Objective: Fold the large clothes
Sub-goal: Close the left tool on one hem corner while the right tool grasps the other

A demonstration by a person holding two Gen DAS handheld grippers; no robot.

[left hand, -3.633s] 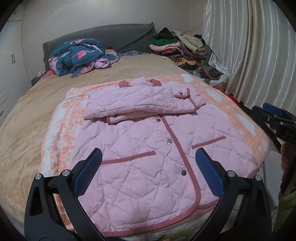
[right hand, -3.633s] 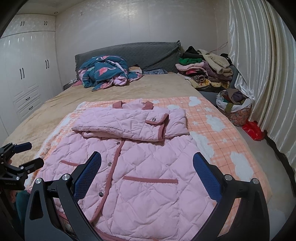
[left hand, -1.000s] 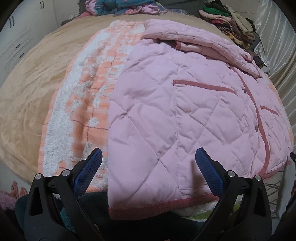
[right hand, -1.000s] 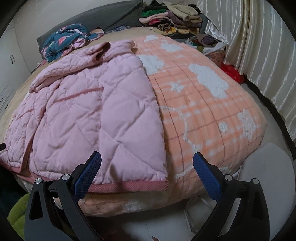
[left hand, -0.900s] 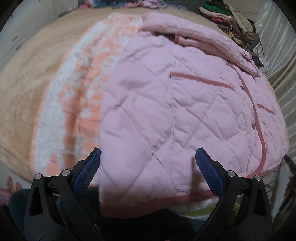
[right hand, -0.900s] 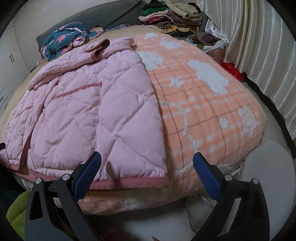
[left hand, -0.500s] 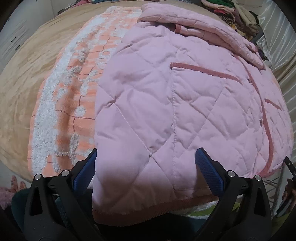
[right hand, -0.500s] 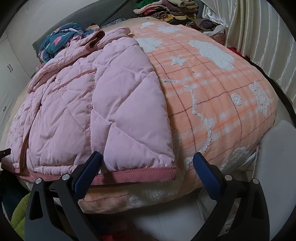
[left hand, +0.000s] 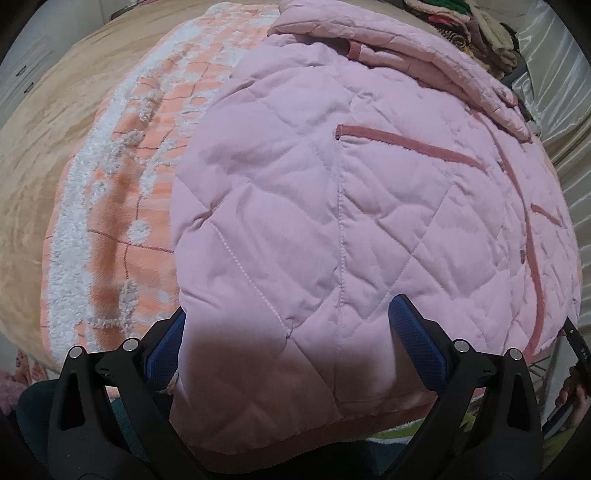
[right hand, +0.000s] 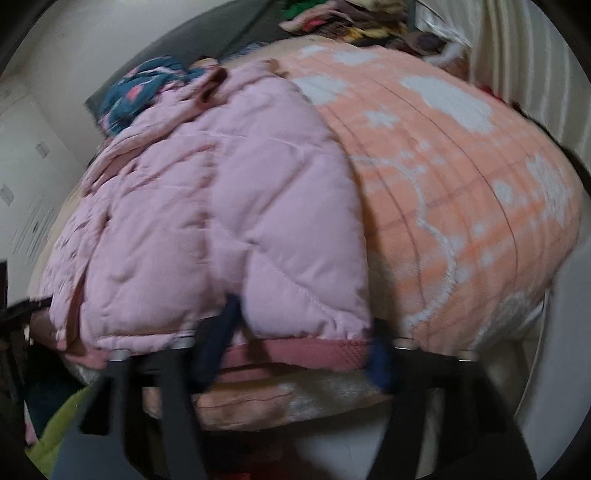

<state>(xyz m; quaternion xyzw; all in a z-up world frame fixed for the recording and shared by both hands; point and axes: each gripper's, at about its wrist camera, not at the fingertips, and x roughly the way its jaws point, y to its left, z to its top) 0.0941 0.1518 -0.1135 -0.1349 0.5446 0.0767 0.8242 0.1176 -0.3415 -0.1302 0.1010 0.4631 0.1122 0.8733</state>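
Note:
A pink quilted jacket (left hand: pixel 351 206) with darker pink trim lies flat on an orange and white blanket (left hand: pixel 122 192), its sleeves folded across the chest at the far end. My left gripper (left hand: pixel 291 343) is open, with its jaws straddling the jacket's near left hem corner. The right wrist view is blurred. There my right gripper (right hand: pixel 303 343) is open around the jacket's (right hand: pixel 229 221) near right hem corner, the blue fingers (right hand: pixel 218 343) on either side of the trim.
The blanket (right hand: pixel 461 192) covers a bed with a tan sheet (left hand: pixel 44 122). A blue patterned bundle (right hand: pixel 147 85) lies by the grey headboard. A pile of clothes (left hand: pixel 476 22) stands at the far right. Curtains (right hand: pixel 539 48) hang on the right.
Both grippers have dropped from above the jacket and moved forward onto its near hem corners. The jacket has not been lifted.

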